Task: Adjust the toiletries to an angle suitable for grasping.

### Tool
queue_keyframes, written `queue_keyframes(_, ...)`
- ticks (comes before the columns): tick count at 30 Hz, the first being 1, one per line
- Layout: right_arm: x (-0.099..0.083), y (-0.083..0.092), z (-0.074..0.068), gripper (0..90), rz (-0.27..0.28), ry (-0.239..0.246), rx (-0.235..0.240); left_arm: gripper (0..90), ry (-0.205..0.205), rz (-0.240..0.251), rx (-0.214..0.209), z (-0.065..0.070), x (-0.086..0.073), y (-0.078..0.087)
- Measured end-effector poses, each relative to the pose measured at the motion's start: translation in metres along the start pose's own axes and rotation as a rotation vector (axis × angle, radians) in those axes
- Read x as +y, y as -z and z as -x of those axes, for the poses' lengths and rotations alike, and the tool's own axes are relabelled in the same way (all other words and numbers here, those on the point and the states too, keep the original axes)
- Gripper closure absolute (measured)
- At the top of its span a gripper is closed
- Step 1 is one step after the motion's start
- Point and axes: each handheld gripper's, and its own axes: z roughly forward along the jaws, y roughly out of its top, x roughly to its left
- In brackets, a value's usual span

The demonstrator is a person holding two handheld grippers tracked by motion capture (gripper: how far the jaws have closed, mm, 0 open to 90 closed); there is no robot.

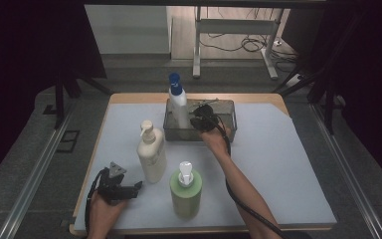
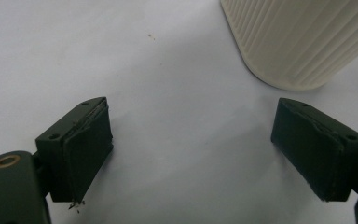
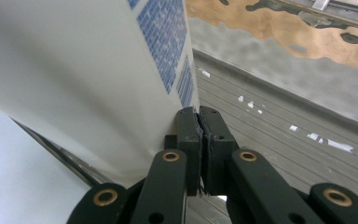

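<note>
Low at the left of the high view, the left claw (image 1: pixel 129 189) is held just above the table (image 1: pixel 278 164), its jaws spread wide with nothing between them. In the left gripper view the ribbed base of the cream bottle (image 2: pixel 303 42) is seen standing just beyond the spread jaws, apart from both pads. The cream bottle (image 1: pixel 150 152) is set upright near the table's left middle, and a green bottle (image 1: pixel 185 191) with a white pump is placed to its right, nearer the front edge. Farther back, a wire basket (image 1: pixel 226 122) is seen, with the white bottle (image 1: pixel 178 102), blue-capped, standing upright in its left part. The right claw (image 1: pixel 199 122) is reached into the basket just beside that bottle. In the right gripper view its jaws are pressed together on nothing, with the white bottle (image 3: pixel 88 79) touching or nearly touching their left side.
</note>
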Motion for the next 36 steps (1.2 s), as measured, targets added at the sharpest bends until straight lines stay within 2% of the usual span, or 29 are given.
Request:
queue_keyframes(2, 0.0, -0.001, -0.002, 87.0, 0.003, -0.004, -0.003, 12.2, 0.0, 0.0, 0.0, 0.0, 0.0, 0.0)
queue_keyframes(3, 0.001, -0.002, -0.003, 87.0, 0.011, -0.031, -0.004, 12.2, 0.0, 0.0, 0.0, 0.0, 0.0, 0.0)
queue_keyframes(4, 0.0, -0.001, -0.002, 87.0, -0.001, 0.0, 0.001, 12.2, 0.0, 0.0, 0.0, 0.0, 0.0, 0.0)
queue_keyframes(33, 0.004, -0.012, -0.017, 86.7, -0.013, 0.002, 0.033, 12.2, -0.001, 0.0, 0.0, 0.0, 0.0, 0.0)
queue_keyframes(36, 0.005, -0.012, -0.018, 88.5, -0.009, 0.006, 0.018, 12.2, -0.001, 0.0, 0.0, 0.0, 0.0, 0.0)
